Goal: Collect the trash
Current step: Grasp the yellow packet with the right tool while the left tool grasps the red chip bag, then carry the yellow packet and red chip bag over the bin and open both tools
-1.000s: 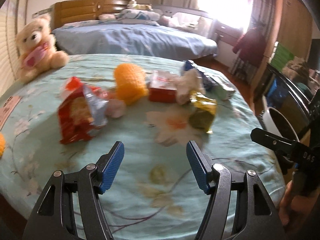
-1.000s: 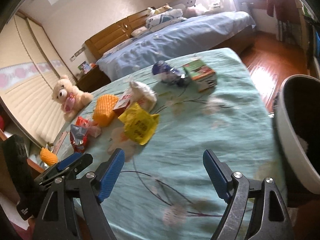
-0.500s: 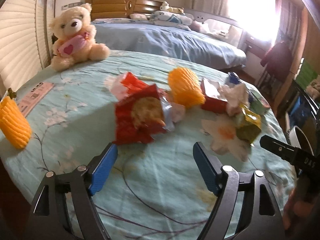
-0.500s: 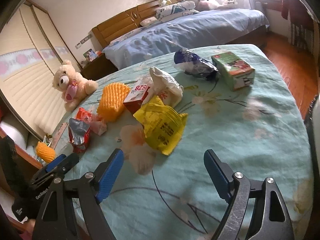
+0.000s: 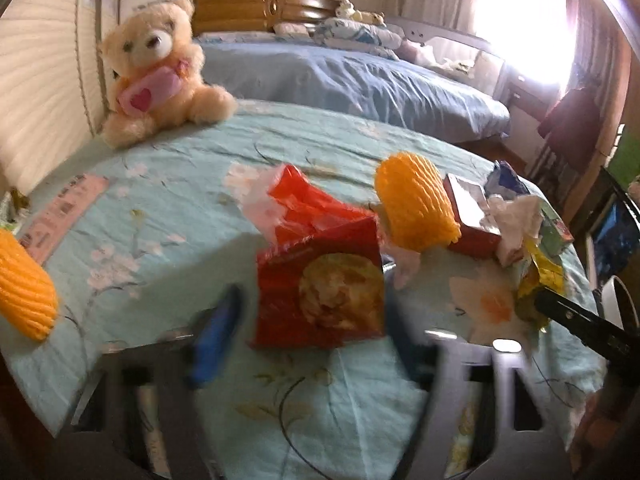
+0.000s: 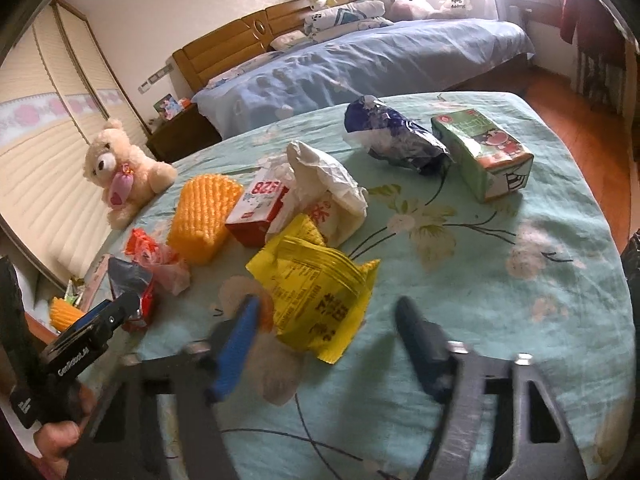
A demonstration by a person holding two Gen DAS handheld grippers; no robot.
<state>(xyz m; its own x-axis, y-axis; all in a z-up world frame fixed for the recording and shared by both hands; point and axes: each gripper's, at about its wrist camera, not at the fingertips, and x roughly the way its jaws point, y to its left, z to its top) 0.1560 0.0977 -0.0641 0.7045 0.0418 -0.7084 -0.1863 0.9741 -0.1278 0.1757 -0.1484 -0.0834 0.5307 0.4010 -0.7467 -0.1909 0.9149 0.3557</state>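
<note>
Left gripper: jaws just closing, blurred, not yet touching the red snack bag between them; right gripper: jaws just closing, flanking the yellow wrapper, pads apart from it; both wrappers lie on the floral tablecloth, the orange foam net behind them.

Sunlit bedroom, blue-covered bed

Two orange foam nets, two cartons (red, green), four wrappers (yellow, red, blue, white), one teddy bear.
</note>
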